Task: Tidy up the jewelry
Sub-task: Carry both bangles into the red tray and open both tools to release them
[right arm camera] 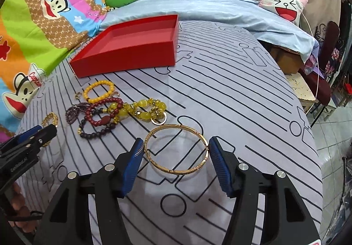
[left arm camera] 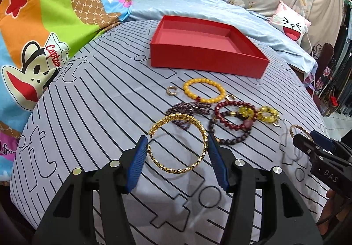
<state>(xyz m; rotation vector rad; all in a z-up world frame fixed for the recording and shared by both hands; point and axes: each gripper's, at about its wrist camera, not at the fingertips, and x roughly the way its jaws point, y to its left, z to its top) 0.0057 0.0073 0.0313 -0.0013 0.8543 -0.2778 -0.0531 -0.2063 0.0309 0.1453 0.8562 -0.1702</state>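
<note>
If the jaws pinch too hard | left gripper (left arm camera: 177, 150) wide apart around gold bracelet (left arm camera: 178, 143) | right gripper (right arm camera: 176, 157) wide apart around thin bangle (right arm camera: 176, 150) | rings may pop away toward 12 o'clock.

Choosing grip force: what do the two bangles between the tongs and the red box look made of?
Textured bangle: gold-coloured metal, shiny, scaly surface. Thin bangle: smooth polished gold-coloured metal, probably rigid. Red box: matte, likely cardboard, thin straight walls.

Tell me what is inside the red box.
The red box shows only its bare red floor and inner walls; no jewelry is in it in either view. The strip of floor just behind the near wall is hidden, so something small lying there cannot be ruled out.
</note>
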